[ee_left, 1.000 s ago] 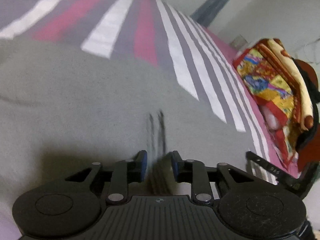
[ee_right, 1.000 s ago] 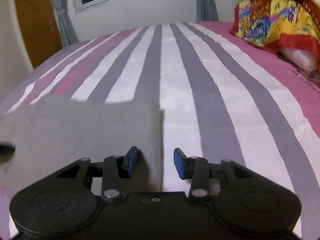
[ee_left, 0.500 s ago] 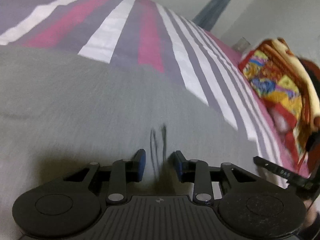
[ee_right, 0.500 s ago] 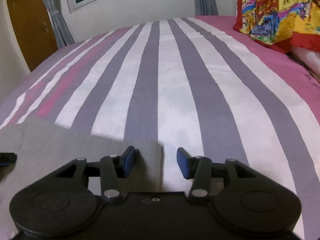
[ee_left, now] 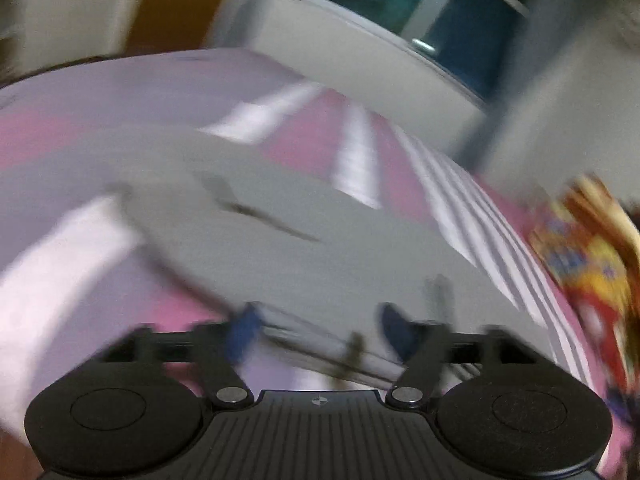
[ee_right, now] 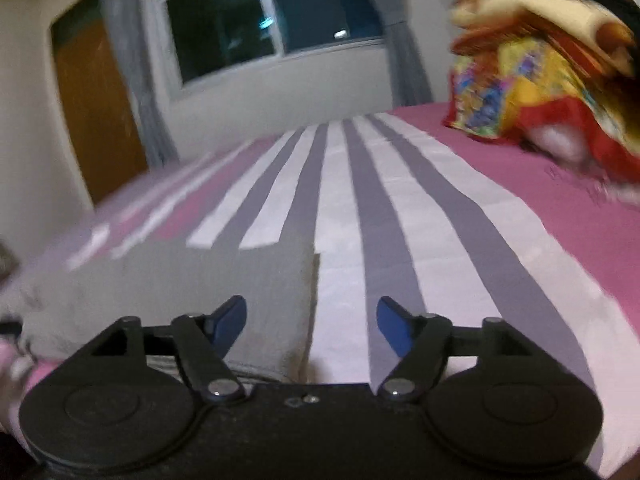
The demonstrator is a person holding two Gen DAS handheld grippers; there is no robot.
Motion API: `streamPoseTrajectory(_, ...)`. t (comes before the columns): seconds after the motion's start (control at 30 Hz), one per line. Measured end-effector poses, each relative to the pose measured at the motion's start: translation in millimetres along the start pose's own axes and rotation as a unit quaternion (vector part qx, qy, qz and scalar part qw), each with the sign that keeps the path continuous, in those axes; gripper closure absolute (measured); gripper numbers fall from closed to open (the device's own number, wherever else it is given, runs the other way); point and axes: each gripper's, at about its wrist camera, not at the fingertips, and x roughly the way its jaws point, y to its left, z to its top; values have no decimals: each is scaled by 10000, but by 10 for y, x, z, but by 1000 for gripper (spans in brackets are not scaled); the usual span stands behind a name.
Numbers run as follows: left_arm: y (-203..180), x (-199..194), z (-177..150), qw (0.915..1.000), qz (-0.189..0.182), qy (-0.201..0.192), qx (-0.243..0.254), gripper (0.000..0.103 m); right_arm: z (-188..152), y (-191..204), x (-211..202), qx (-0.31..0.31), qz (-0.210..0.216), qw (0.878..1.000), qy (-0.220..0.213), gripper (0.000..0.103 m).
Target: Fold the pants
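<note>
The grey pants (ee_left: 304,240) lie folded flat on the striped bed, blurred in the left wrist view. My left gripper (ee_left: 316,328) is open and empty, pulled back over the near edge of the pants. In the right wrist view the pants (ee_right: 200,280) lie at the lower left, with their right edge running between my fingers. My right gripper (ee_right: 312,324) is open and empty, just above that edge.
The bed sheet (ee_right: 384,216) has pink, white and grey stripes. A colourful pile of bedding (ee_right: 536,80) sits at the right; it also shows in the left wrist view (ee_left: 588,264). A window (ee_right: 256,20) and a wooden door (ee_right: 92,108) stand beyond the bed.
Both grippers have opened wider and pulled back from the pants. The left view has swung up fast and now shows the window and wall.
</note>
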Motion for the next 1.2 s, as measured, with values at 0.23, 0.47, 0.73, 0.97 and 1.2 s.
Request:
streamPoseTrajectory(0.23,1054,238,119,9675,-566,-145,-2459,25,-23,-46,115,251,-296,9992,24,27)
streamPoseTrajectory(0.47,1396,676,258,9463,-1367,-421,-2900,25,-72,27,94,89,-553,9984,-47,25)
streamPoseTrajectory(0.73,1516,1004,442,9400,-1920,-699,-2732,25,-79,43,149,115,-852,9963,55,25)
streamPoseTrajectory(0.97,1470,797,439,9086,-2770,-1291,-2848,63,-102,169,249,-268,-952,9948,258,25)
streamPoseTrajectory(1.2,1497,1105,402,9427,-1774,-823,-2704,60,-96,157,274,-224,-1002,9944,256,25)
